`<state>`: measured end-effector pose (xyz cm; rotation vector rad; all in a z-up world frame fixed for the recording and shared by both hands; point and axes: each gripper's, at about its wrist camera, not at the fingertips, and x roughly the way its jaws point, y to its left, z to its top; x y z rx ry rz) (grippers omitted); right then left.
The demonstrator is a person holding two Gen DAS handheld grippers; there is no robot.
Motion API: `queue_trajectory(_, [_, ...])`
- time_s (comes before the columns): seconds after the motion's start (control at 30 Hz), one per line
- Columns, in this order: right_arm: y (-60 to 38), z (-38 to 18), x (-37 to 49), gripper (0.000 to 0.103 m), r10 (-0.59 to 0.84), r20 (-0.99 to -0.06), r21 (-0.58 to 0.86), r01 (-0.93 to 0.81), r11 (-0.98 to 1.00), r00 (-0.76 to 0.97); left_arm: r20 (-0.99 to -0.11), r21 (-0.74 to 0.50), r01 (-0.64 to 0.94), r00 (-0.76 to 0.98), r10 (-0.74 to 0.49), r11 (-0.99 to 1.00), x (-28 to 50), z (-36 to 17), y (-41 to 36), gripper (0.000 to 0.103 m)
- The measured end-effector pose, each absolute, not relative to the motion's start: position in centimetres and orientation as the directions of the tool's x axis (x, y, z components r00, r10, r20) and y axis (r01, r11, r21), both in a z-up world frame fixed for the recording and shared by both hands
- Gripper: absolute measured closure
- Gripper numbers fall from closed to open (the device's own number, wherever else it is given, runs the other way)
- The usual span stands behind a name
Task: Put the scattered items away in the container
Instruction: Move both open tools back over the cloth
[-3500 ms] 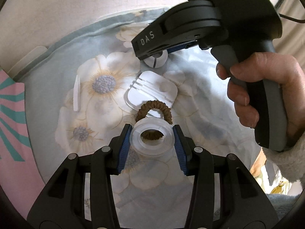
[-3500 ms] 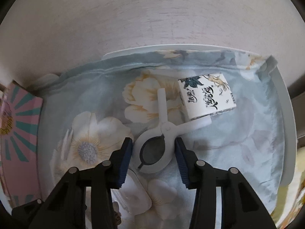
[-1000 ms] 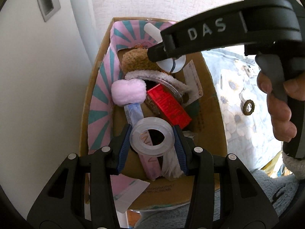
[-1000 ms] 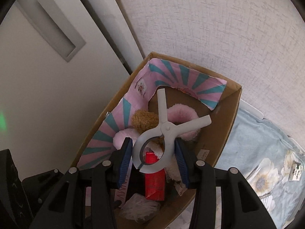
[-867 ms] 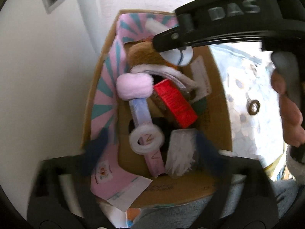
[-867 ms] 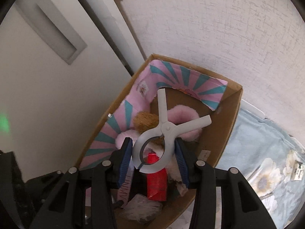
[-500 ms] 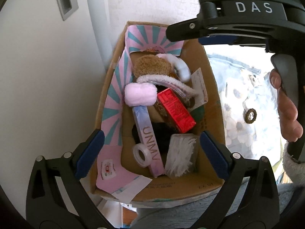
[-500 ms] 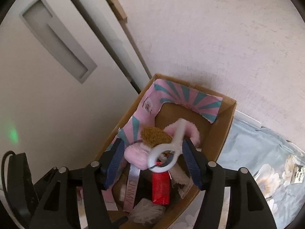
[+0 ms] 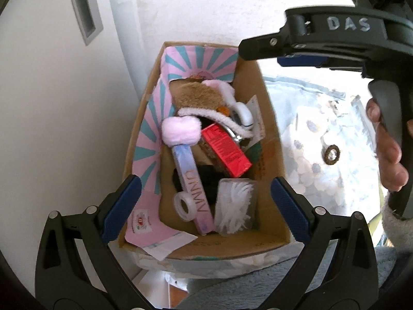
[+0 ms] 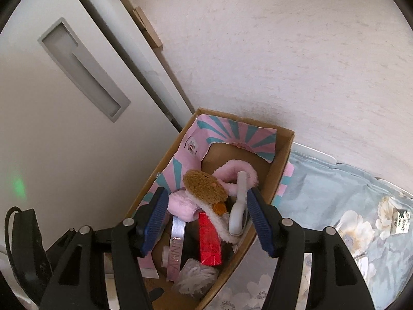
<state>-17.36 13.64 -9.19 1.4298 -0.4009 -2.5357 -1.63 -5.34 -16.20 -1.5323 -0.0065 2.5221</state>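
Both grippers hung empty above the box; the left gripper stood spread wide, nothing between its blue pads, and the tape roll lay below it on the box floor, against a strip lettered UNNY; the right gripper was likewise parted and bare, the white clip lying beneath it in the box beside a brown plush toy and a pink fluffy band.

Only the left view showed the hand on the right gripper's handle, the brown hair tie out on the floral sheet, and a clear pack of white fibres; only the right view showed a small printed box far off on the sheet.

The box, lined with pink and teal striped flaps, also held a red carton; it stood against a textured pale wall, beside a white door with a recessed handle.
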Motion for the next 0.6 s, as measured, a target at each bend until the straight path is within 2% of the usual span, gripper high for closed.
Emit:
queue_trajectory(0.37, [13.8,-8.2,-14.0,0.044,-0.276,-0.788,0.31,0.032,-0.95,-0.551,-0.863,-0.056,-0.254,-0.475,0.175,-0.966,-0.1,-14.5,-1.9,0.003])
queue_trajectory(0.6, [18.9,-7.1,-10.8,0.044,-0.222,-0.755,0.345,-0.086,-0.935,-0.617,-0.853,-0.015,-0.349,-0.484,0.194,-0.937,0.0,-13.3,1.9,0.003])
